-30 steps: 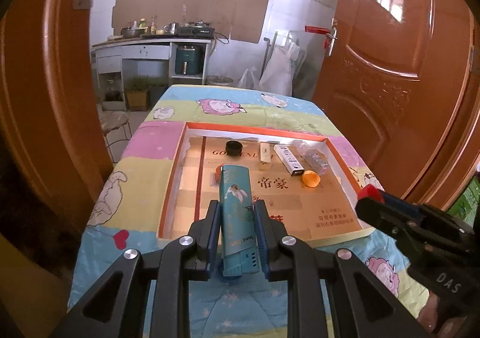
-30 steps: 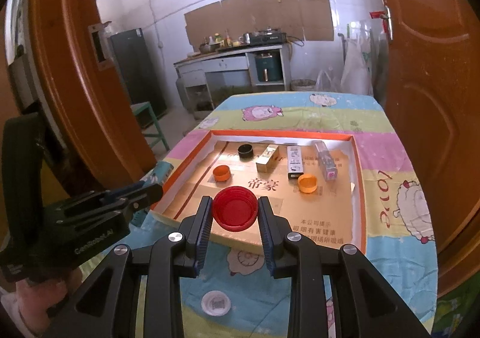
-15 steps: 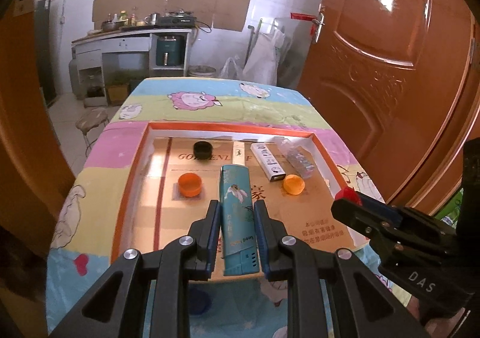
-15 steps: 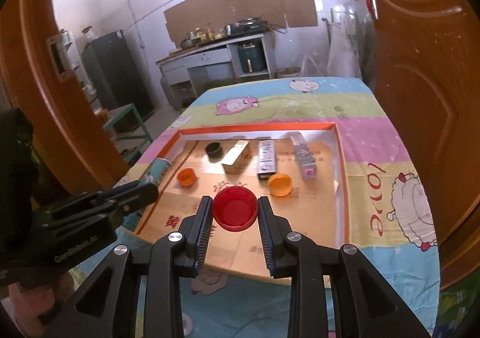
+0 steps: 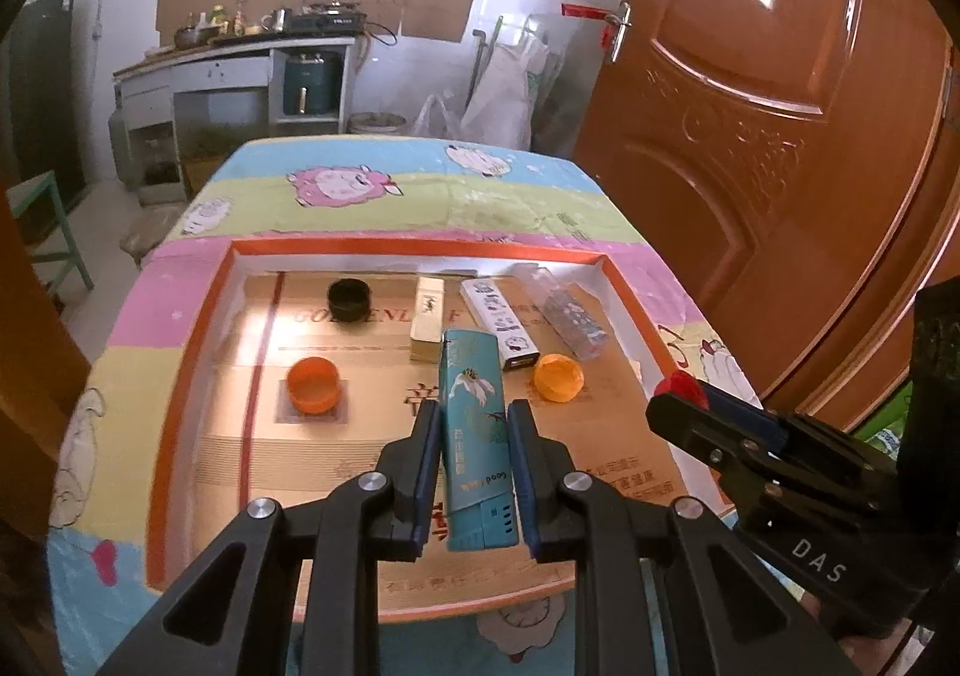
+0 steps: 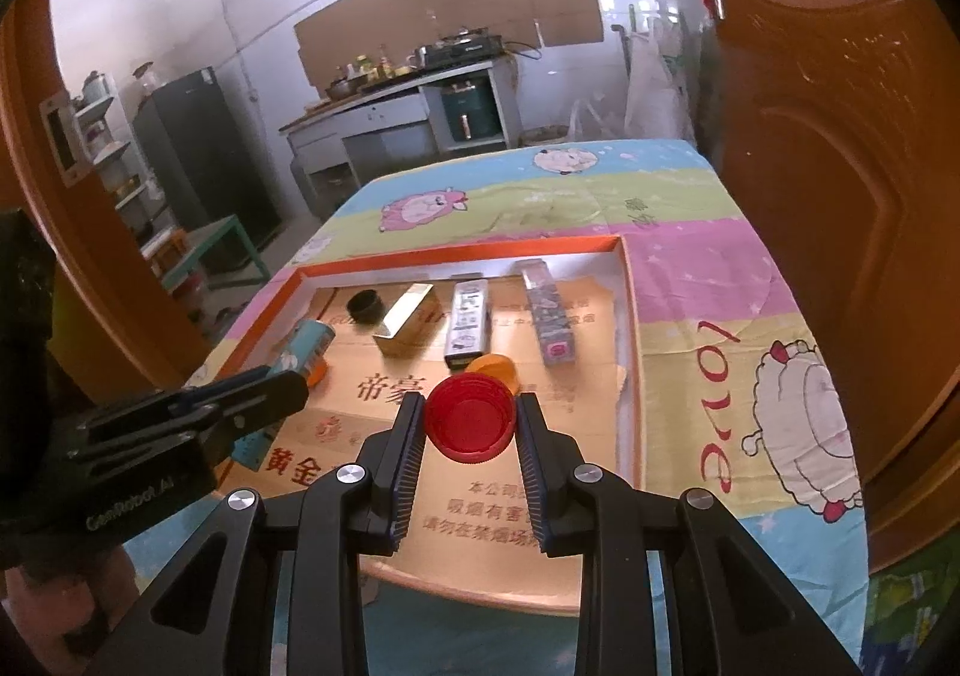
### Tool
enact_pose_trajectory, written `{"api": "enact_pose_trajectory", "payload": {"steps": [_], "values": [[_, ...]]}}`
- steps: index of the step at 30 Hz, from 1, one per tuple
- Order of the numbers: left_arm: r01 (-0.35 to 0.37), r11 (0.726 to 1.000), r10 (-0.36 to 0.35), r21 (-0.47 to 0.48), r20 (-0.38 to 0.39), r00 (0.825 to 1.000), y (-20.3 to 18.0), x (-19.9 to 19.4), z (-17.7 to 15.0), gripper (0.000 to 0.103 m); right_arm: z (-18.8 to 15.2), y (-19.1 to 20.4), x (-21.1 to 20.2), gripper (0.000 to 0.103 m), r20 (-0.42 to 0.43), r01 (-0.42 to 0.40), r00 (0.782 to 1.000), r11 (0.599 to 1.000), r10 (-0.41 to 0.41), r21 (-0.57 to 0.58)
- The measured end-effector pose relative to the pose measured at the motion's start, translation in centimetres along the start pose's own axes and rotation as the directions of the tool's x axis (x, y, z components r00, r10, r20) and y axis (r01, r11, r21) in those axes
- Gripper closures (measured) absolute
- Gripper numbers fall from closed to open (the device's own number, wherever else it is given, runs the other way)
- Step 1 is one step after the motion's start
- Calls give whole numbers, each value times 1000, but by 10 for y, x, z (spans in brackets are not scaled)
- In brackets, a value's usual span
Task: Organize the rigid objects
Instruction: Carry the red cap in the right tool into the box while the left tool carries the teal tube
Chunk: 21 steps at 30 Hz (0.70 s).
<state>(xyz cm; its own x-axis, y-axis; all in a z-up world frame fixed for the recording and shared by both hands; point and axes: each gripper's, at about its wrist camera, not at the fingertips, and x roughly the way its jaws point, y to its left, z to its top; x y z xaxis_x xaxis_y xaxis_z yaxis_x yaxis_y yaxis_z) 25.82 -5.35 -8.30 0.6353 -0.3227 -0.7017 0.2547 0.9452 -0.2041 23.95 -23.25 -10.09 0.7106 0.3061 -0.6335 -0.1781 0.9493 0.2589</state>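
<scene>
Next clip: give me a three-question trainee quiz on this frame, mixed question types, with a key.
1. True or false: the left gripper is shut on the teal box.
2. The right gripper holds: A) a red cap, B) a black cap, C) a clear bottle.
3. How many orange caps lie in the tray?

Key: 1 true; 2 A; 3 two, the second lying nearer the door side.

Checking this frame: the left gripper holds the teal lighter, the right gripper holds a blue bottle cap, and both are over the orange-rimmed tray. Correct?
Not quite. The right gripper holds a red bottle cap, not a blue one, as the right wrist view shows. The rest stands: the left gripper holds the teal lighter, both over the orange-rimmed tray.
</scene>
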Motion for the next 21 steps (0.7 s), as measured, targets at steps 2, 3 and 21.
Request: {"api": "enact_pose_trajectory", "payload": {"steps": [2,3,21], "values": [[8,1000,-8,2,-12,1000,-1,6,1,80,1,-3,3,72,-3,1,1000,1000,-1,6],[14,1000,-14,1,-18,1000,-2,9,1,80,1,-5,5,72,-6,2,1000,1000,-2,8],[13,1000,-12,4,-91,996,-2,46,3,80,1,-16,38,72,-60,22,998,1000,-21,20]]}}
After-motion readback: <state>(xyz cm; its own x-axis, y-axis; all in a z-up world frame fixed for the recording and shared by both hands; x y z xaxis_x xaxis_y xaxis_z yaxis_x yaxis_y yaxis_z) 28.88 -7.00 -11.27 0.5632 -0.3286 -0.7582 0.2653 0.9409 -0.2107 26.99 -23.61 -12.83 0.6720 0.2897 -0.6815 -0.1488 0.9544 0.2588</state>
